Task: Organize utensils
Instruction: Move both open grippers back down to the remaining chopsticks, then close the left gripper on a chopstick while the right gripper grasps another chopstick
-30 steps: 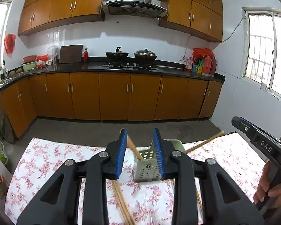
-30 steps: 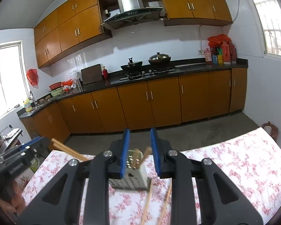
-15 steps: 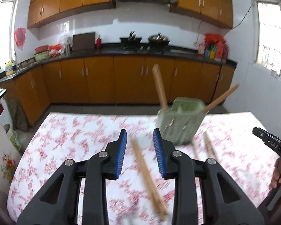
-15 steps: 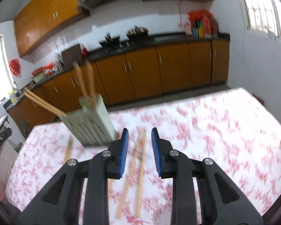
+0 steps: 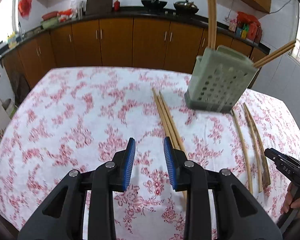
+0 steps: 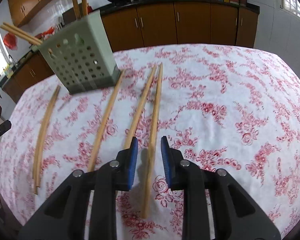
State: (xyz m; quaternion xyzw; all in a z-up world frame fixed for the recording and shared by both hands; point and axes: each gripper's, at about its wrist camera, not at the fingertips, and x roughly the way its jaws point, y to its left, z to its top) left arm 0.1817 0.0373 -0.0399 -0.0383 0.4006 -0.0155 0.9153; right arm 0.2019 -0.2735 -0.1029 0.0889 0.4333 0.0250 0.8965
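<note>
1. The room is a kitchen with a row of brown wooden cupboards [image 5: 118, 42] under a black counter, and two dark pots on the stove at the back.
2. Near the cameras is a table with a white cloth printed with red flowers [image 5: 74, 116].
3. A pale green plastic holder with round holes in its sides [image 5: 220, 82] stands on the cloth, toward the far side of the table.
4. Long light-brown wooden chopsticks stick out of its top: two stand almost straight up [image 5: 211, 14], and two lean out to one side [image 5: 275, 54].
5. More wooden chopsticks lie flat on the cloth.
6. In the left view, a pair [image 5: 168, 120] lies side by side, just next to the holder.
7. The left gripper with blue pads [image 5: 149, 158] is open with a middling gap. It holds nothing. The near end of that pair goes behind its right finger.
8. In the right view, four loose chopsticks lie spread out in front of the holder.
9. The right gripper with blue pads [image 6: 149, 158] is open too, and empty.
10. One loose chopstick [image 6: 153, 132] lies on the cloth in line with the gap between its fingers.
</note>
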